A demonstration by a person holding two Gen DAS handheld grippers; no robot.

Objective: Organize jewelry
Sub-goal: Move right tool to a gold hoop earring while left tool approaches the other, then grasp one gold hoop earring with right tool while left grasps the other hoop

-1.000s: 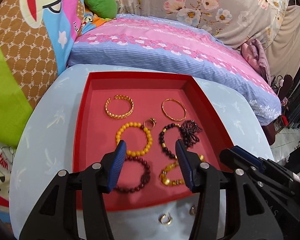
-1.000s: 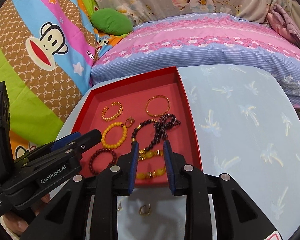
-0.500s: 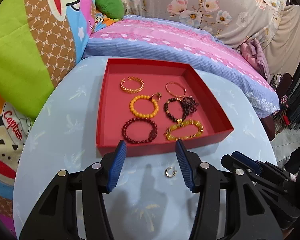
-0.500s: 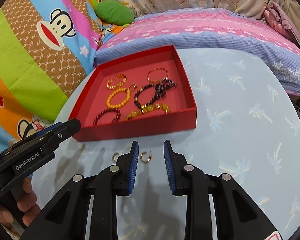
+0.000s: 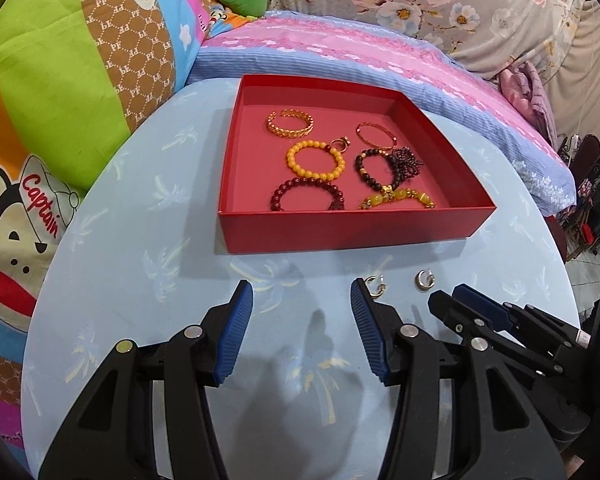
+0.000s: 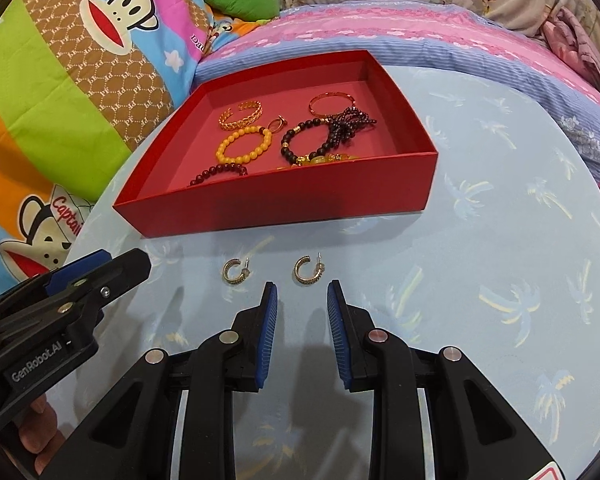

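Observation:
A red tray [image 5: 348, 232] [image 6: 284, 204] on the light blue table holds several bracelets: a yellow bead one [image 5: 315, 161] [image 6: 244, 145], a dark red one [image 5: 307, 196], a black one [image 6: 306, 140], gold bangles [image 5: 290, 123]. Two small hoop earrings lie on the table in front of the tray: one [image 6: 234, 271] [image 5: 376, 285] to the left, one [image 6: 307, 269] [image 5: 423, 280] to the right. My right gripper [image 6: 299, 300] is open and empty, just short of the right earring. My left gripper [image 5: 301, 300] is open and empty, left of both earrings.
The round table [image 6: 500, 240] has a palm-tree cloth. Behind it lie a pink and blue pillow [image 5: 360, 56] and a bright cartoon quilt [image 5: 60, 80]. The table edge curves close at the right [image 5: 556, 248].
Both grippers pulled back from over the tray toward the near table. The tray now lies farther ahead and the two earrings have come into full view in front of the fingers.

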